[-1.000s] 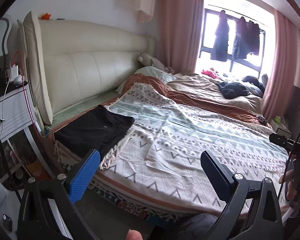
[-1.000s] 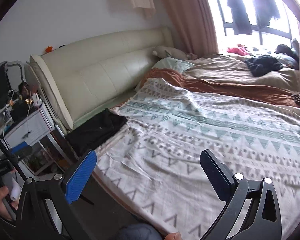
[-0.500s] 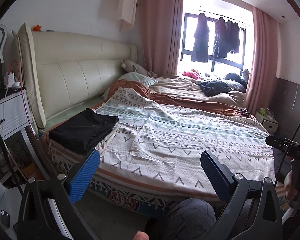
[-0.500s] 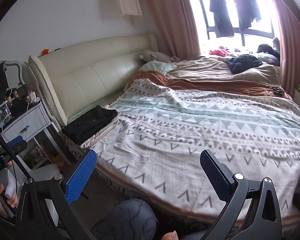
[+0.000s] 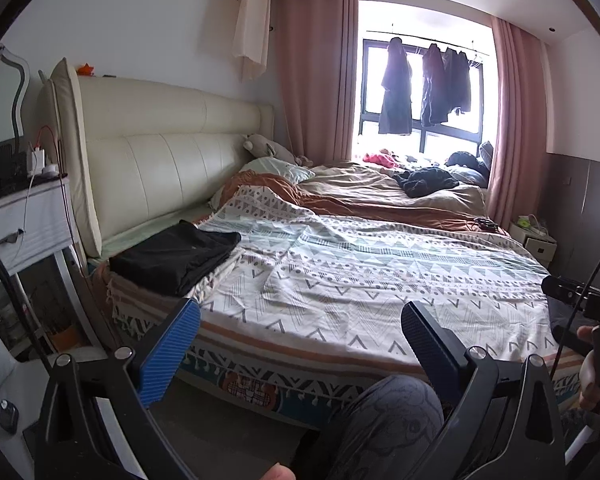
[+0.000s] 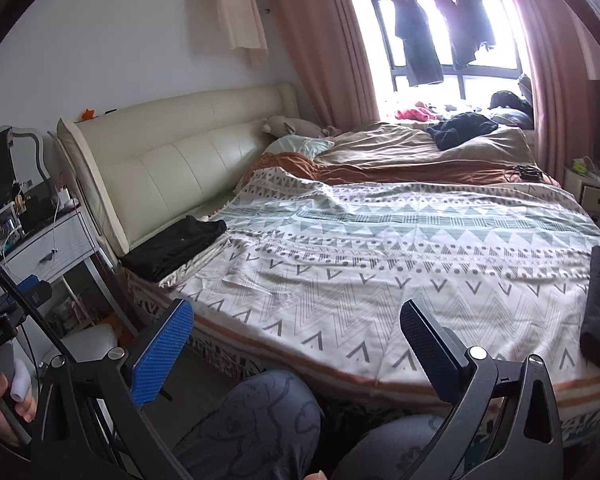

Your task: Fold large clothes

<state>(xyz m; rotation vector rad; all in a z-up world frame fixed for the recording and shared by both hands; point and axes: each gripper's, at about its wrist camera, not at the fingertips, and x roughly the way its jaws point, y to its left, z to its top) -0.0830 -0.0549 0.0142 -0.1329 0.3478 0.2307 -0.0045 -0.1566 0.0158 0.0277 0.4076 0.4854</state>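
You are looking at a black garment (image 5: 176,254) lying folded into a flat, roughly rectangular stack at about ten o'clock in your left camera's view. It is resting on the near corner of the bed, just in front of the cream headboard, with its layered edges showing along the side facing you. In your right camera it (image 6: 176,246) is sitting at about ten o'clock too, lying flat and partly overlapping the edge of the patterned cover. A second dark garment (image 5: 424,182) is lying crumpled in a loose heap at about one o'clock, on the far brown blanket.
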